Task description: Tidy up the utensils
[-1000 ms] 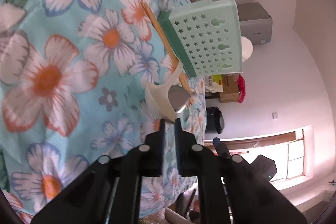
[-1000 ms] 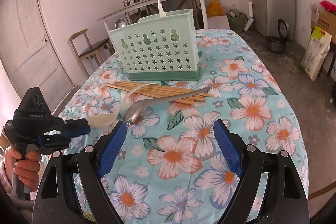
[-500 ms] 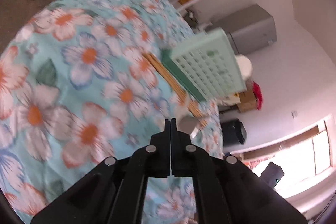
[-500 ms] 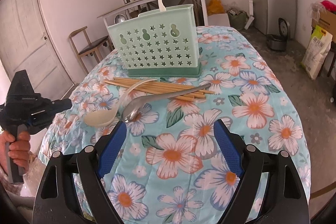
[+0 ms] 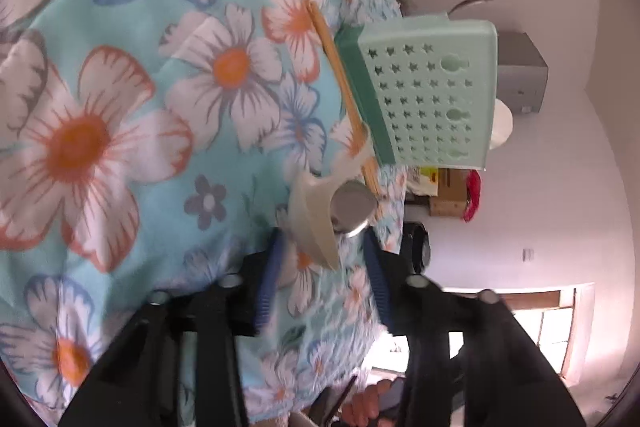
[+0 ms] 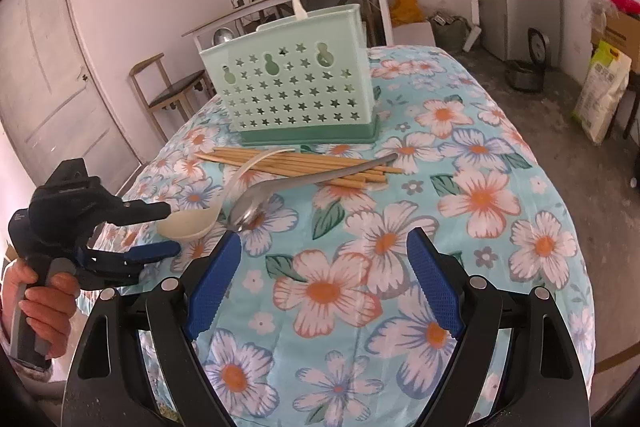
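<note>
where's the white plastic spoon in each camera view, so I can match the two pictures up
Left wrist: the white plastic spoon sits just below centre, its bowl between the open fingers of the left tool, beside the metal spoon.
Right wrist: the white plastic spoon lies left of centre, bowl at the table edge, next to the left tool.
Shared landmark: the green star-holed utensil basket.
</note>
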